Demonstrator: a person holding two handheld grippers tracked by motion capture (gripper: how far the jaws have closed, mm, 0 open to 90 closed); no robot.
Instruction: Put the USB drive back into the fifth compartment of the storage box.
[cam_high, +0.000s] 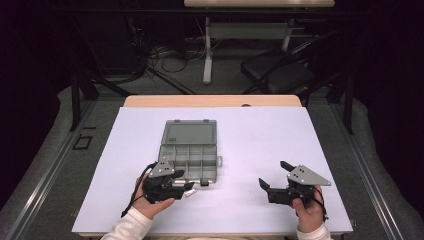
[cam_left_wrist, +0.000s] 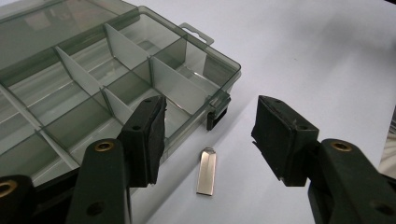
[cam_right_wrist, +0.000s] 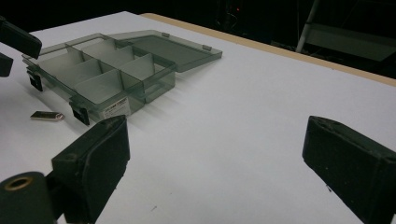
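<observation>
The left gripper (cam_left_wrist: 208, 140) stood half open, holding nothing. The metal stick (cam_left_wrist: 206, 171) lay flat on the bench between its jaws, just beside the box (cam_left_wrist: 140, 70). Thin, light, slippery: pinch its long edges.

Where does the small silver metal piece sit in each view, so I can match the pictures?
High view: silver metal piece by the left gripper, just before the organizer box.
Left gripper view: bottom centre, lying between the open jaws.
Right gripper view: far left.
Shared landmark: the box's black front latch.
</observation>
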